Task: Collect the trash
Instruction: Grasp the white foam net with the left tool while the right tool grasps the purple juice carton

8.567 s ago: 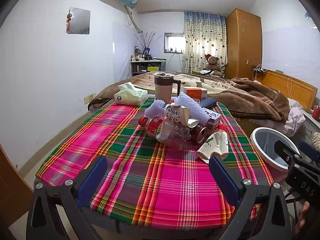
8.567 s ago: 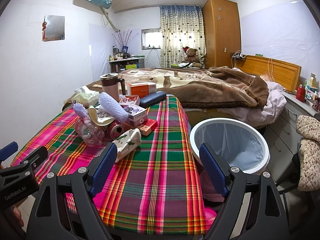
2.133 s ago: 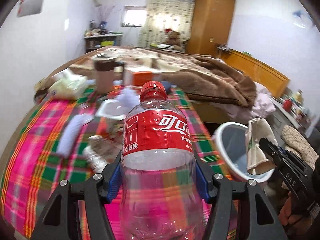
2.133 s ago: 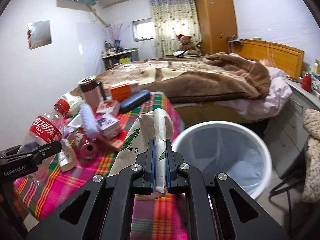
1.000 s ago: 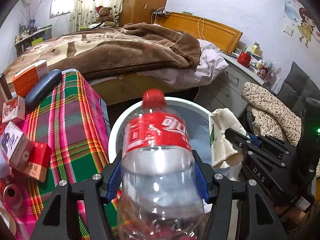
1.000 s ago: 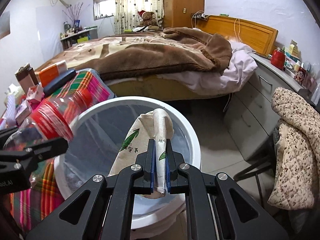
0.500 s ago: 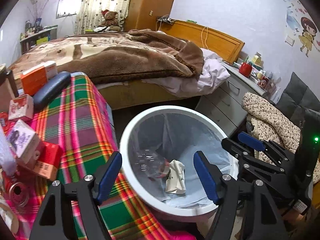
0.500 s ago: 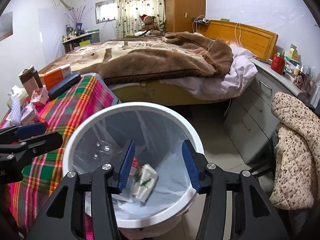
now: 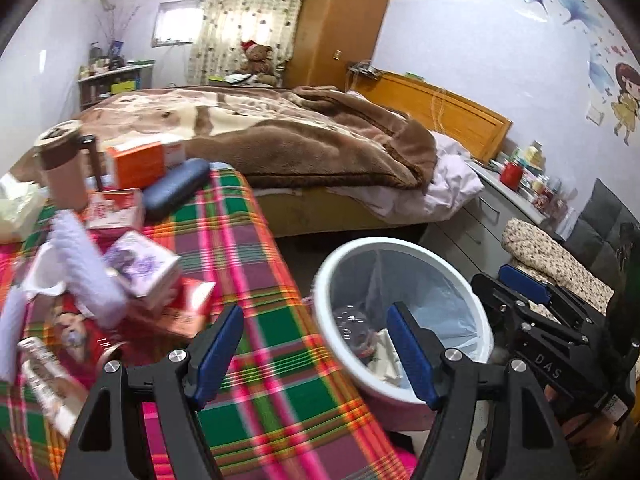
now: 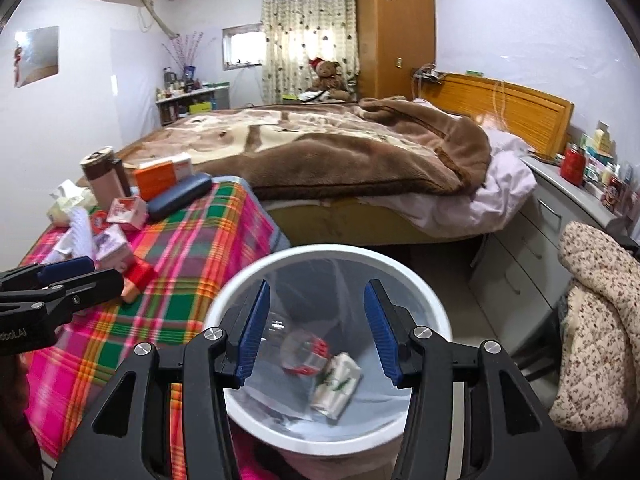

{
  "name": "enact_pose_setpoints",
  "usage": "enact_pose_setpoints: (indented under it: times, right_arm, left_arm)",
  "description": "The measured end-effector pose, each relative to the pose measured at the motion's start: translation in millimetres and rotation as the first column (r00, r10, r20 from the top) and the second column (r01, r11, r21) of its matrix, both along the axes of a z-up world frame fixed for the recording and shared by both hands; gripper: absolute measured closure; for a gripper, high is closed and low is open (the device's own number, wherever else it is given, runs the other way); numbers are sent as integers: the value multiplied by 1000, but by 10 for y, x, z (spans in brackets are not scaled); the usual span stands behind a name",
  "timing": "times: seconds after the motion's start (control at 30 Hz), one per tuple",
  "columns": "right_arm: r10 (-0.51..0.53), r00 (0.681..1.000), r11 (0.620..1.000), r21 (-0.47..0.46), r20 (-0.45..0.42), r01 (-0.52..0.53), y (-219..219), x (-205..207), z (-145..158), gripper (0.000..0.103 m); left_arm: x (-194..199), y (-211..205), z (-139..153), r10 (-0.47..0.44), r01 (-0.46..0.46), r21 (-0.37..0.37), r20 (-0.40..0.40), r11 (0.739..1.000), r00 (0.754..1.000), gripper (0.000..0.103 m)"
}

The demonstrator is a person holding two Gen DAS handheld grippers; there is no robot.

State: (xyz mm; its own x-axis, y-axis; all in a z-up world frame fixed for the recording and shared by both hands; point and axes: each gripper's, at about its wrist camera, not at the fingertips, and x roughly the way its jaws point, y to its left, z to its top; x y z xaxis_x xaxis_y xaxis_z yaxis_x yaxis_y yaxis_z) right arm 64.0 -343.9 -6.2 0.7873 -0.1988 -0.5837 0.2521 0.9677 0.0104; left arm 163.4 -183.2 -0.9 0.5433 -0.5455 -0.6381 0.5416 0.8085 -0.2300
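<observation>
Hovering spread and empty, right tool (image 10: 316,330) over bin (image 10: 400,270), left tool (image 9: 316,350) likewise, boxes (image 9: 140,268) beside on plaid tablecloth (image 9: 256,248)

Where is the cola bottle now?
Right wrist view: the cola bottle lies inside the white bin, beside the crumpled paper cup, below the right gripper's open jaws.

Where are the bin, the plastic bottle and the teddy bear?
Bin (image 10: 424,292): right wrist view, white rim.
Bottle (image 10: 298,350): right wrist view, clear body, lying inside the bin.
Teddy bear (image 10: 326,74): right wrist view, its head.
</observation>
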Motion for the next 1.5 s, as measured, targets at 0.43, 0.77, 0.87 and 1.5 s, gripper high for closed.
enact_pose_setpoints:
  times: [0.43, 0.77, 0.87, 1.5]
  right_arm:
    - [186, 982, 980, 60, 38, -188, 566, 409, 45, 44]
    - [367, 930, 927, 77, -4, -366, 1032, 881, -67, 36]
    - [393, 919, 915, 103, -22, -389, 1116, 1035, -97, 36]
    - [528, 835, 850, 96, -154, -519, 1549, 1504, -332, 36]
  left_arm:
    - [163, 1051, 134, 221, -221, 4, 50, 975, 974, 29]
    - [422, 1781, -8, 362, -363, 35, 28, 931, 932, 29]
    - [481, 1958, -88, 390, -390, 36, 10, 920, 921, 29]
    - [1138, 2624, -695, 463, -443, 159, -124, 882, 877, 29]
